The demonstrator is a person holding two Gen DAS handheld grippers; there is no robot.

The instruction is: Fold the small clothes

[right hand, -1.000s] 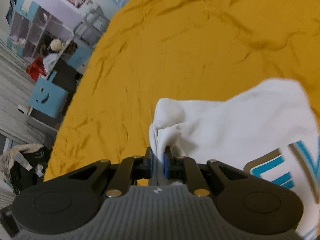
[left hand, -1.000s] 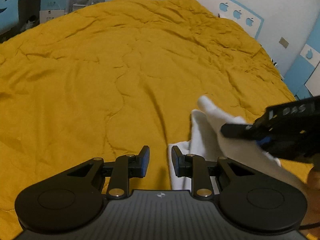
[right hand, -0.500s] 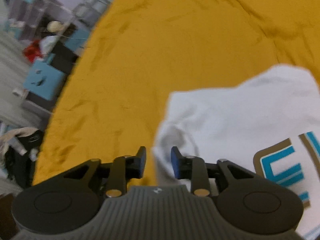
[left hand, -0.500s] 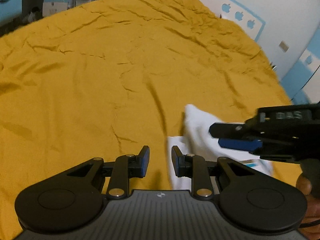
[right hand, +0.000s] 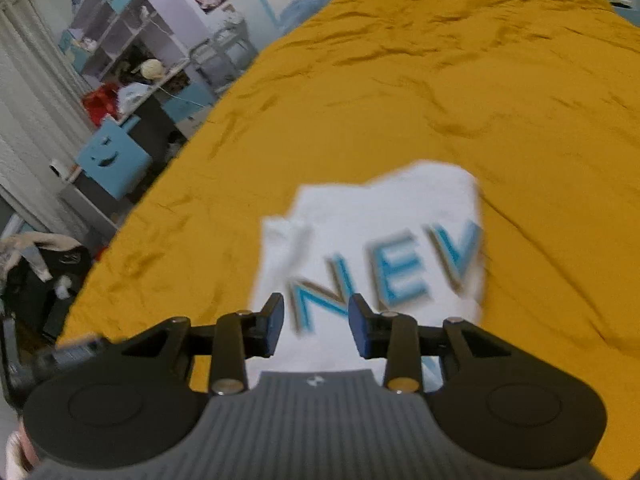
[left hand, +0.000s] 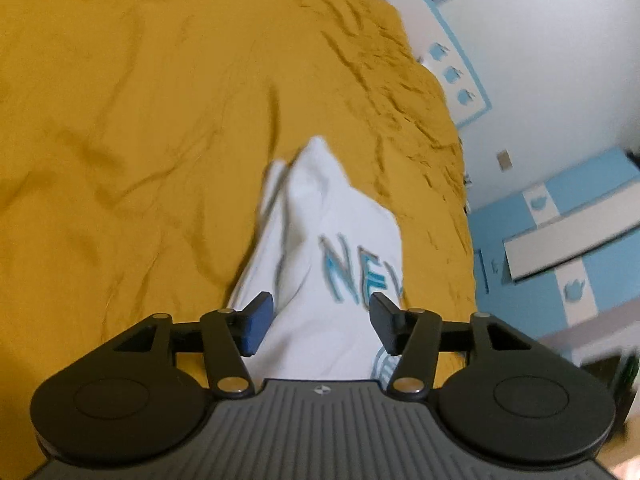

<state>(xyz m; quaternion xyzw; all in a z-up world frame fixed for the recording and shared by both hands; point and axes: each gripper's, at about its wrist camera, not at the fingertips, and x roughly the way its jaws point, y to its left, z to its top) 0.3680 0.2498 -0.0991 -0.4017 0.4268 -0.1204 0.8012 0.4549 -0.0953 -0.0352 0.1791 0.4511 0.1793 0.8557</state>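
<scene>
A small white T-shirt [right hand: 372,236] with blue letters "NEV" lies partly folded on the mustard-yellow bed cover [right hand: 440,80]. It also shows in the left wrist view [left hand: 320,240], with one fold ridge pointing away. My left gripper [left hand: 320,322] is open and empty, just above the shirt's near part. My right gripper [right hand: 316,326] is open and empty, over the shirt's near edge by the letter N. Both views are blurred by motion.
The yellow cover [left hand: 140,120] spreads wide to the left and beyond the shirt. The bed's left edge drops to a cluttered floor with a blue box [right hand: 112,156] and shelves [right hand: 120,40]. A white and blue wall [left hand: 560,120] is to the right.
My right gripper has let go of the shirt's fold and opened. The left gripper opened wider and swung right over the shirt. The shirt now lies flatter with its letters showing.
</scene>
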